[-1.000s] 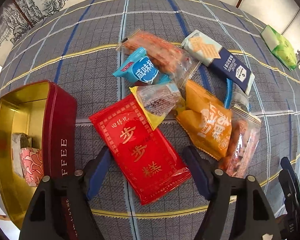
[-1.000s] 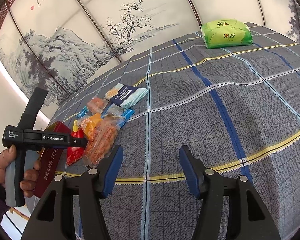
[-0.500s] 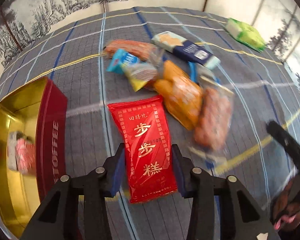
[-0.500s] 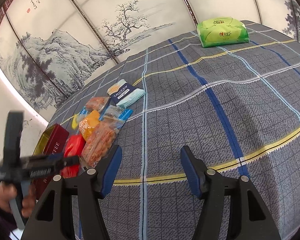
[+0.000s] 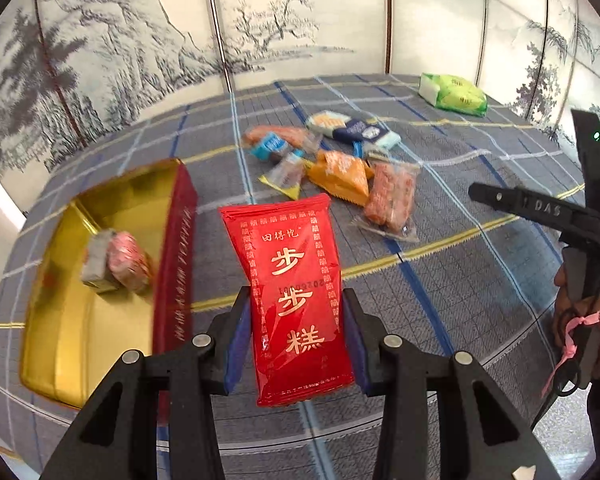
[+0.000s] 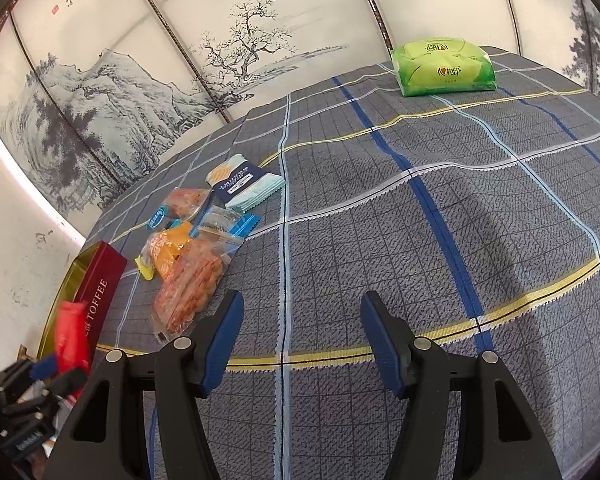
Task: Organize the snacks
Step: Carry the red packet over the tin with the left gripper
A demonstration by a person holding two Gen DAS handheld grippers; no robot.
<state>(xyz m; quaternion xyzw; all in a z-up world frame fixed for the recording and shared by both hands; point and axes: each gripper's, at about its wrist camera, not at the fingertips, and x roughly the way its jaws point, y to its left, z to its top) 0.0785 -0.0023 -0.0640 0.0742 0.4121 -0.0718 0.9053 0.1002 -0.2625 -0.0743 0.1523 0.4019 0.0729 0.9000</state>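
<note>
My left gripper [image 5: 296, 344] is shut on a red snack packet [image 5: 290, 280] with gold characters, lifted off the cloth just right of the red toffee tin [image 5: 176, 264]. The tin's gold inside holds a pink-patterned wrapped snack [image 5: 126, 262]. Beyond lie several loose snacks: an orange packet [image 5: 340, 176], a clear bag of reddish pieces [image 5: 392, 196], a navy-and-white cracker pack [image 5: 356, 130]. In the right wrist view my right gripper [image 6: 300, 336] stands open over bare cloth, the snack pile [image 6: 192, 264] to its left, and the red packet [image 6: 72, 332] shows at the far left by the tin [image 6: 100, 292].
A green tissue pack [image 6: 444, 66] lies at the table's far side. The checked grey-blue tablecloth [image 6: 420, 240] covers the table, with painted screen panels behind. A hand holding the right gripper's handle [image 5: 580, 240] shows at the right of the left wrist view.
My left gripper closed on the red packet, lifted it off the cloth and swung toward the tin. The right gripper stayed where it was.
</note>
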